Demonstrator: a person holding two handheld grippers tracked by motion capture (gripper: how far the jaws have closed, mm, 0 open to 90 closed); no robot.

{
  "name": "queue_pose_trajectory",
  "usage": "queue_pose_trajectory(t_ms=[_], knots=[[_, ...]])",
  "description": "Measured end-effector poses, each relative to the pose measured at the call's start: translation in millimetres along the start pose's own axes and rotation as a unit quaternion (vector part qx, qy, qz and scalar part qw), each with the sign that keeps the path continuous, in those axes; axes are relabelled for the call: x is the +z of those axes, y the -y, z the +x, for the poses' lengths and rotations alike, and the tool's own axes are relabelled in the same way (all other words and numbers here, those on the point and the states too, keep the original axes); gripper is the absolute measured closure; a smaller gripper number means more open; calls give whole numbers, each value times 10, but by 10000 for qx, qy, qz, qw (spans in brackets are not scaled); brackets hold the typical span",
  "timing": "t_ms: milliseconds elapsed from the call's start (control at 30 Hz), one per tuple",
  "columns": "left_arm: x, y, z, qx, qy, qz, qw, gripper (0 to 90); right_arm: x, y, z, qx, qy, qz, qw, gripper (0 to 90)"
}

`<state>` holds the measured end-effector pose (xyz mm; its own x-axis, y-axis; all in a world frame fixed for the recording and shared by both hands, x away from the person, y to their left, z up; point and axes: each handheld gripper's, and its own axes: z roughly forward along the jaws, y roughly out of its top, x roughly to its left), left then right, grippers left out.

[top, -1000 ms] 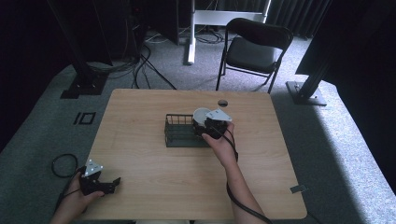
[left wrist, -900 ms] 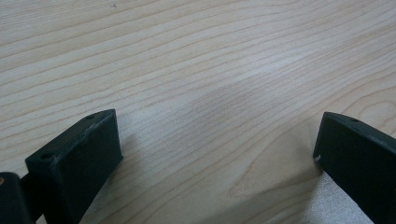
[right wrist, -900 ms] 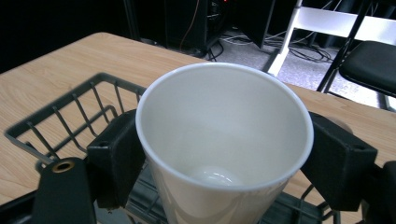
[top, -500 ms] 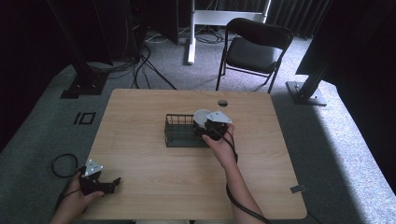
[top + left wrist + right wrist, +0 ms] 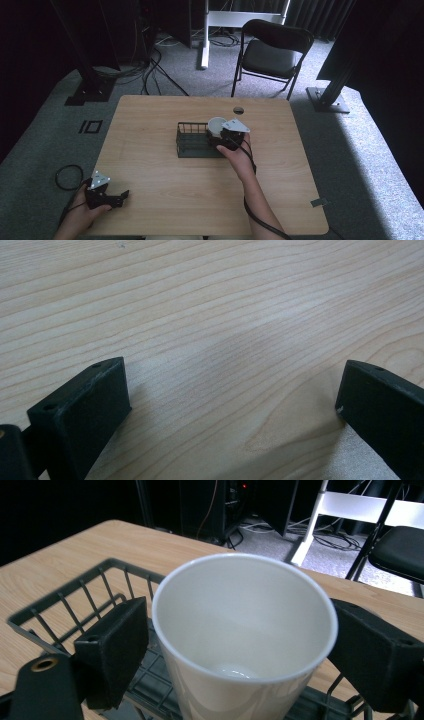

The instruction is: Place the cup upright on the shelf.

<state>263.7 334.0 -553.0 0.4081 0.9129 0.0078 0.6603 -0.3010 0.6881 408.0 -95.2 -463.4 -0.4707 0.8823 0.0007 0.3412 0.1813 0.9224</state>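
**White Cup Held Over the Wire Basket**

The right tongs [image 5: 235,645] stood with their 2 black jaws on either side of a white, smooth-walled paper or plastic cup [image 5: 245,630], 1 jaw at each flank just below the rim. The jaws looked to be at or very near the wall, yet whether they truly pinched it could not be told from the right gripper view. In the high view the right tongs [image 5: 223,138] and the cup [image 5: 216,125] sat at the right end of a dark wire basket with a grid floor [image 5: 192,141], the cup upright, mouth up and empty inside. Whether its base rested on the basket floor or hung above it was unclear.

By the look of it, the cup would be very light, thin-walled and easy to crush or make oval, with a slick surface. A gentle squeeze across the upper wall, where the rolled rim stiffens it, seemed the safest hold; a hard squeeze could buckle it or pop it free.

The left tongs [image 5: 112,197] lay near the front left corner of the pale wooden counter [image 5: 150,125], spread wide and holding nothing, with bare wood grain between the jaws in the left gripper view [image 5: 230,405].
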Motion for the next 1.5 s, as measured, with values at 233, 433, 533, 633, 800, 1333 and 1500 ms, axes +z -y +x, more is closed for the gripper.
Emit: queue_pose_trajectory(t_ms=[233, 433, 533, 633, 800, 1333, 1500], knots=[[0, 0, 0, 0, -1, 1, 10000, 12, -66, 0, -28, -79, -210, 49, 9997, 114], [0, 0, 0, 0, 0, 1, 10000, 12, -125, 16, -47, -105, -222, 56, 9997, 114], [0, 0, 0, 0, 0, 0, 10000, 12, -161, 23, -53, -138, -243, 57, 9996, 114], [0, 0, 0, -1, 0, -1, 10000, 12, -203, 45, -67, -167, -230, 43, 9996, 114], [0, 0, 0, -1, 0, -1, 10000, 12, -297, 90, -126, -192, -207, 20, 9996, 114], [0, 0, 0, 0, 0, 0, 10000, 12, -506, 236, -287, -189, -78, 0, 9998, 115], [0, 0, 0, 0, 0, 0, 10000, 11, -574, 334, -351, -132, -23, 37, 9999, 115]])
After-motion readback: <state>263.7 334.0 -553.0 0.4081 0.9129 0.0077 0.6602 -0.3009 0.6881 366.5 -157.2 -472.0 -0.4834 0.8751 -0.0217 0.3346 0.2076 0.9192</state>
